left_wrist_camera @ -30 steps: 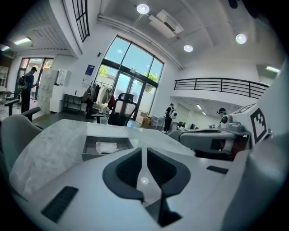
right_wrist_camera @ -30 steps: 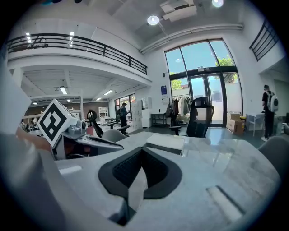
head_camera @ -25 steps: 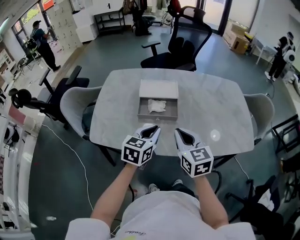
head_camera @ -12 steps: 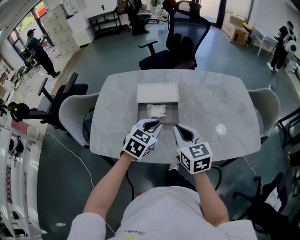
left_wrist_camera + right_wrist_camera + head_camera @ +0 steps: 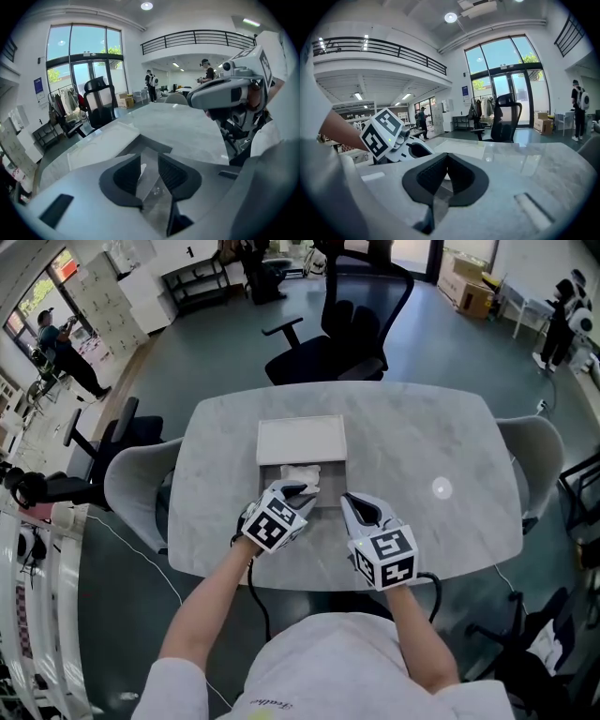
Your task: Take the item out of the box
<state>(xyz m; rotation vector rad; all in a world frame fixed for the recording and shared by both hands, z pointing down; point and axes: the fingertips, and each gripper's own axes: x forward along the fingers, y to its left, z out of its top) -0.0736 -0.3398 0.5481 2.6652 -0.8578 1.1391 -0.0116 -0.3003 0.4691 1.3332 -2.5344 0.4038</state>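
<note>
On the table (image 5: 422,446), only overhead shows the item (image 5: 302,473) inside the box (image 5: 330,479).

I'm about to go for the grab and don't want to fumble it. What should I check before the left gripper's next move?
1. Box uncovered: ok. The flat pale lid lies at the far side and the shallow grey box is open.
2. Item visible: ok. The crumpled white item lies in the box.
3. Left gripper ready: ok. Its jaws have just been opening and stand apart with nothing between them.
4. Jaws around the item: not ok. The item lies beyond the tips.
5. Right gripper out of the way: ok. It is shut, empty, and by the box's near right corner.
6. Item loose in the box: cannot tell.
</note>
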